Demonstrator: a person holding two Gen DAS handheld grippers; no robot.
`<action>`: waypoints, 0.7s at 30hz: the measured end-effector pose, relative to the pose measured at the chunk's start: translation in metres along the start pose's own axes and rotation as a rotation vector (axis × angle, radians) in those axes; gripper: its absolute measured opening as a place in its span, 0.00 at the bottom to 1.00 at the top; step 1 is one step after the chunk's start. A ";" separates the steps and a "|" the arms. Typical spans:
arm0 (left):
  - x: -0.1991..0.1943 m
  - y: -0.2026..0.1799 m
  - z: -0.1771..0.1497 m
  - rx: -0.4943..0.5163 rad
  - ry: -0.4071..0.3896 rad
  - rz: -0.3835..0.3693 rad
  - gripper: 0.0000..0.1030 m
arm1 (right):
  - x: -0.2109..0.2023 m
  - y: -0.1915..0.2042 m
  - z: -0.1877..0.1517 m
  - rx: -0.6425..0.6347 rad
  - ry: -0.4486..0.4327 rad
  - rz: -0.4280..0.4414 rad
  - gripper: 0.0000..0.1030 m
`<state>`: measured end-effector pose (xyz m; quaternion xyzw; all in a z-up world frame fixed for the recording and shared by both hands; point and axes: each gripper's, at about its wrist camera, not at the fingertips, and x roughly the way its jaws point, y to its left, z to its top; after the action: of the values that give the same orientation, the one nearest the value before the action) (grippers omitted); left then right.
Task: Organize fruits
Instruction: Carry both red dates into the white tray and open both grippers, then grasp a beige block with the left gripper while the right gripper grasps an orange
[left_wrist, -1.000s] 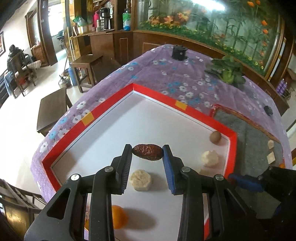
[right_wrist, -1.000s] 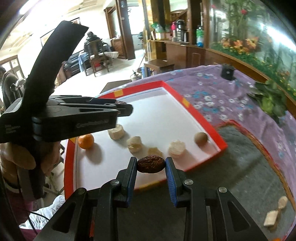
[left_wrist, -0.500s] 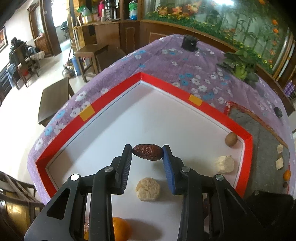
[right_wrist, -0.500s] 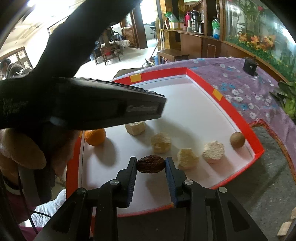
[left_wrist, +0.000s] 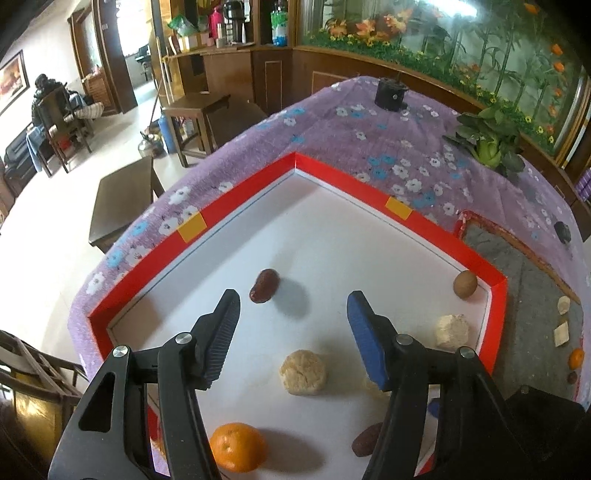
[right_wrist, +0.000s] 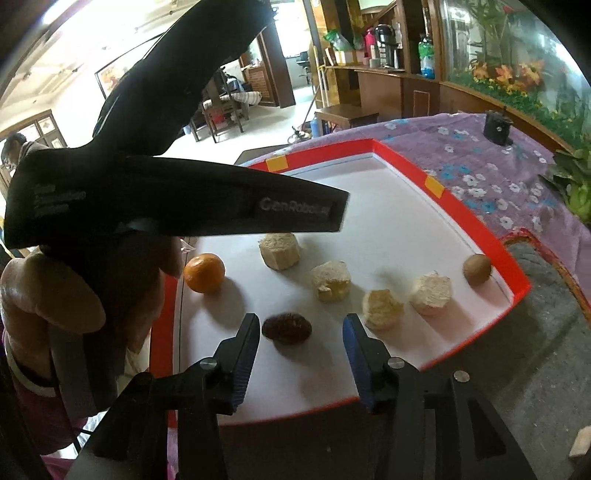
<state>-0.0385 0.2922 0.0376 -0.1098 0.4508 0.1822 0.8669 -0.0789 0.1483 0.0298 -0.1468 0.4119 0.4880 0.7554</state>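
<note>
now released on both sides. left gripper (left_wrist: 291, 310) spread wide, jaws just opened, nothing pinched between them; a second ago clamped on a dark date (left_wrist: 263, 285) at the fingertips, now seen lying loose on the white floor of the red-rimmed tray (left_wrist: 236, 206), just beyond and outside the black left finger, its shadow beside it. right gripper (right_wrist: 301, 332) likewise parted, jaws just opened, though less widely; its own date (right_wrist: 286, 328) earlier squeezed between the pads, now resting on the tray near the front edge, between the fingers but closer to the left one, touched by neither as far as can be seen. same date glimpsed low in the left wrist view (left_wrist: 365, 439), half hidden behind the blue-padded finger.

otherwise little changed in the tray: orange (right_wrist: 204, 272) near the left rim, four pale crumbly chunks strung across the middle, one (left_wrist: 303, 372) showing between the left gripper's fingers, small brown round fruit (right_wrist: 477, 269) in the far right corner. left gripper's black body (right_wrist: 184, 206) looming across the right wrist view, held by a hand (right_wrist: 51, 302).

beyond the tray, purple flowered cloth (left_wrist: 369, 140) over the table, grey mat (right_wrist: 535, 350) to the right with small bits scattered on it, too small to name.
</note>
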 end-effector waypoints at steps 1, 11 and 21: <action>-0.004 -0.002 -0.001 0.004 -0.009 -0.001 0.59 | -0.005 -0.001 -0.002 0.002 -0.007 -0.003 0.44; -0.027 -0.039 -0.011 0.060 -0.046 -0.063 0.59 | -0.047 -0.016 -0.026 0.022 -0.047 -0.091 0.51; -0.042 -0.106 -0.023 0.170 -0.052 -0.166 0.59 | -0.103 -0.071 -0.074 0.183 -0.091 -0.200 0.61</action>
<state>-0.0335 0.1782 0.0614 -0.0681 0.4314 0.0736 0.8966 -0.0724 0.0050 0.0501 -0.0953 0.4035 0.3767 0.8284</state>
